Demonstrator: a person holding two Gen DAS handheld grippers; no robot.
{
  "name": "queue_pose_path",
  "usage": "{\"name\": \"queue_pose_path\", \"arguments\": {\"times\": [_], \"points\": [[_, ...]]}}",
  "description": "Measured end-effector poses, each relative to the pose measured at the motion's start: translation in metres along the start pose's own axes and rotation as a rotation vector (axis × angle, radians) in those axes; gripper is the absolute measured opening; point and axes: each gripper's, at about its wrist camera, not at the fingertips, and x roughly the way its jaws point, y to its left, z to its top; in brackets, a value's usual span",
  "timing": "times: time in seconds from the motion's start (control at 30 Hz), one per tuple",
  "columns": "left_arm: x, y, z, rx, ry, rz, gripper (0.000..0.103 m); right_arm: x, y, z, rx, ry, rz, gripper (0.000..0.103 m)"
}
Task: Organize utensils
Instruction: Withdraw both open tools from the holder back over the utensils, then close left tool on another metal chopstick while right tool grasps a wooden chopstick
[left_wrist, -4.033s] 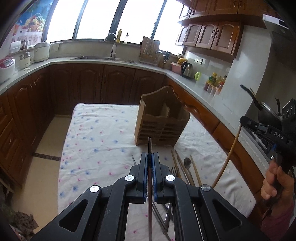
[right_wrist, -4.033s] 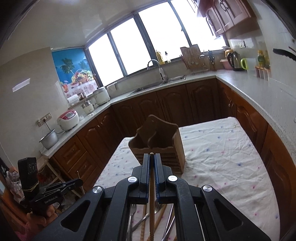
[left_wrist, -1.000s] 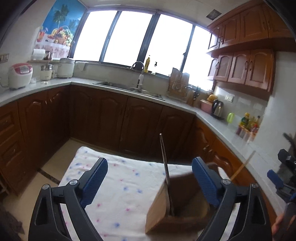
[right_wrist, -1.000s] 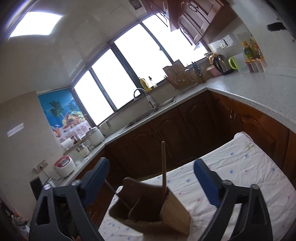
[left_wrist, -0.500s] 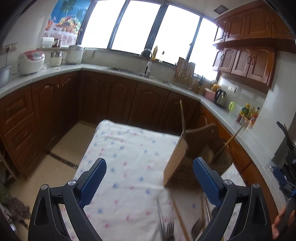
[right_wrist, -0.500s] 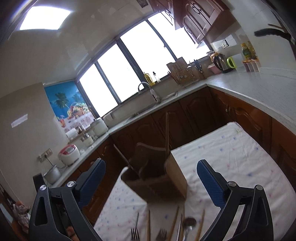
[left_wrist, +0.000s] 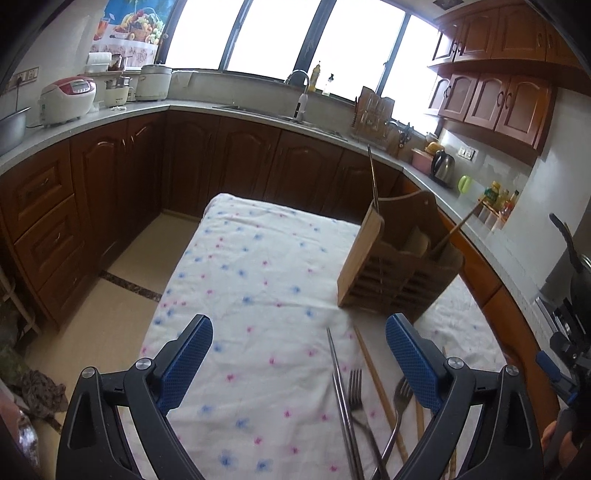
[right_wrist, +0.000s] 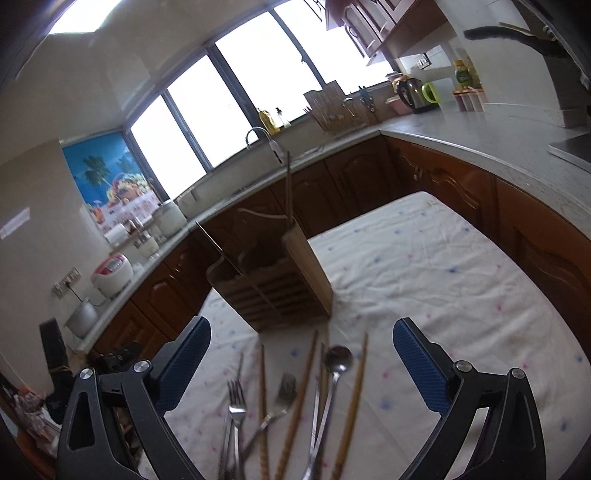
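A wooden utensil holder stands on the flowered tablecloth. A metal chopstick and a wooden chopstick stick up out of it; in the right wrist view they are the metal chopstick and the wooden chopstick. Loose forks, wooden chopsticks, metal chopsticks and a spoon lie on the cloth in front of the holder. My left gripper is open and empty above the cloth. My right gripper is open and empty over the loose utensils.
Dark wooden cabinets and a grey counter ring the table. On the counter stand rice cookers, a sink tap, a kettle and bottles. A hand holding the other gripper shows at the right edge.
Both grippers opened, leaving a metal chopstick and a wooden chopstick in the holder, then drew back and down so the loose utensils on the cloth come into view.
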Motion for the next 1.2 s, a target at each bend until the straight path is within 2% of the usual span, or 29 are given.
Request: {"name": "queue_pose_path", "arguments": {"times": [0.5,0.77,1.0,1.03,1.1,1.13,1.2], "points": [[0.023,-0.009,-0.008,0.042,0.124,0.033,0.095,0.019,0.0,-0.024,-0.079,0.098,-0.127,0.1],[0.044,-0.012,-0.003,0.046,0.168,0.055,0.095,0.046,-0.01,-0.026,-0.059,0.226,-0.285,0.103],[0.071,-0.019,-0.001,0.072,0.226,0.066,0.095,0.066,-0.018,-0.026,-0.084,0.241,-0.226,0.099],[0.076,-0.02,0.0,0.078,0.235,0.065,0.095,0.071,-0.018,-0.025,-0.091,0.252,-0.235,0.097],[0.087,-0.025,0.001,0.102,0.249,0.077,0.094,0.082,-0.019,-0.023,-0.103,0.273,-0.231,0.076],[0.092,-0.028,0.002,0.113,0.255,0.081,0.094,0.089,-0.02,-0.023,-0.104,0.29,-0.237,0.071],[0.102,-0.032,0.005,0.122,0.259,0.076,0.093,0.101,-0.025,-0.022,-0.097,0.318,-0.234,0.052]]}}
